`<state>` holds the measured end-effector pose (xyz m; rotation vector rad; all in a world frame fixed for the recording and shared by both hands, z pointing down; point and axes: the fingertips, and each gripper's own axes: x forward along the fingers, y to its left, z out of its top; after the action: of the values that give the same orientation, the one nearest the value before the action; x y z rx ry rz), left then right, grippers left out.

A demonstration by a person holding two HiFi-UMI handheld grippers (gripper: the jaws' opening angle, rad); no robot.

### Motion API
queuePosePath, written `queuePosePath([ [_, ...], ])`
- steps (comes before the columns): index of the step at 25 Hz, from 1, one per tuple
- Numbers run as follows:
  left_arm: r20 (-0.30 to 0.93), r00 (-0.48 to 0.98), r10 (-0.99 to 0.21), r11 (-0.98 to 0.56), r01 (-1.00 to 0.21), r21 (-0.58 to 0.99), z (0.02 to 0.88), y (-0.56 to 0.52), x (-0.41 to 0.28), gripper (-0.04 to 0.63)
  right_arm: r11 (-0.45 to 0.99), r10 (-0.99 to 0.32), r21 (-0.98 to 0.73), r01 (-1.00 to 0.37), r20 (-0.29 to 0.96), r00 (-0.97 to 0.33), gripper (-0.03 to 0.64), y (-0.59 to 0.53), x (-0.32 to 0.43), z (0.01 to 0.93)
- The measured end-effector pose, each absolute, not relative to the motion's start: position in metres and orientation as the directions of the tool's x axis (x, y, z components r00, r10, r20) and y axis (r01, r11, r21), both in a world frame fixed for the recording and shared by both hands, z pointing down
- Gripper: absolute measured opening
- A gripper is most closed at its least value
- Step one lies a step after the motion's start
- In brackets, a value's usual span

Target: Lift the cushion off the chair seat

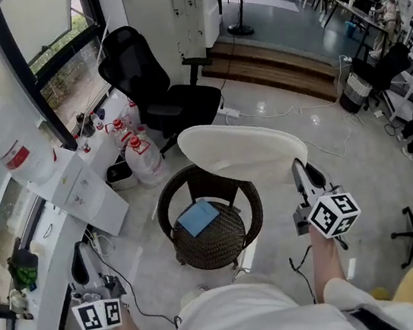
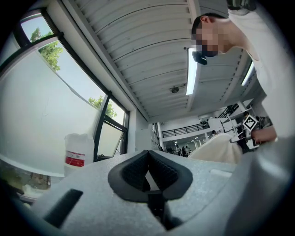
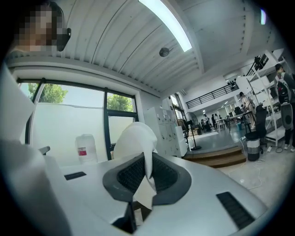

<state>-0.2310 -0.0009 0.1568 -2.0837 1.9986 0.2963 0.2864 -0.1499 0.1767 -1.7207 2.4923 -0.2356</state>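
While it hangs over the chair, cushion: right gripper pinches it.
Chair seat: blue pad inside.
Left gripper: jaws together, empty.

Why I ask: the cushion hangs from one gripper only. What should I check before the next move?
1. Right gripper grip: ok, jaws shut on a fold of the cream cushion.
2. Cushion off the seat: ok, the wicker chair's woven seat shows bare.
3. Cushion clear of the chair's back rim: cannot tell, they overlap in the head view.
4. Blue flat item: ok, lying on the seat, not lifted along.
5. Left gripper free to help: ok, jaws shut on nothing, left of the chair.
6. Balanced hold: not ok, pinched at one edge only.
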Motion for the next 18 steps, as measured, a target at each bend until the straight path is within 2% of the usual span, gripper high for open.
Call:
queuePosePath([
  [7, -0.301, -0.01, -0.953, 0.011, -1.0, -0.001, 0.167, 0.01, -0.254, 0.017, 0.252, -0.966, -0.132, -0.959, 0.028, -0.258, 0.035, -0.124, 0.304, 0.176],
  [18, -0.266, 0.002, -0.964, -0.008, -1.0, 0.021, 0.185, -0.001, -0.259, 0.017, 0.232, -0.967, -0.09, -0.968, 0.087, -0.24, 0.035, -0.129, 0.296, 0.192],
])
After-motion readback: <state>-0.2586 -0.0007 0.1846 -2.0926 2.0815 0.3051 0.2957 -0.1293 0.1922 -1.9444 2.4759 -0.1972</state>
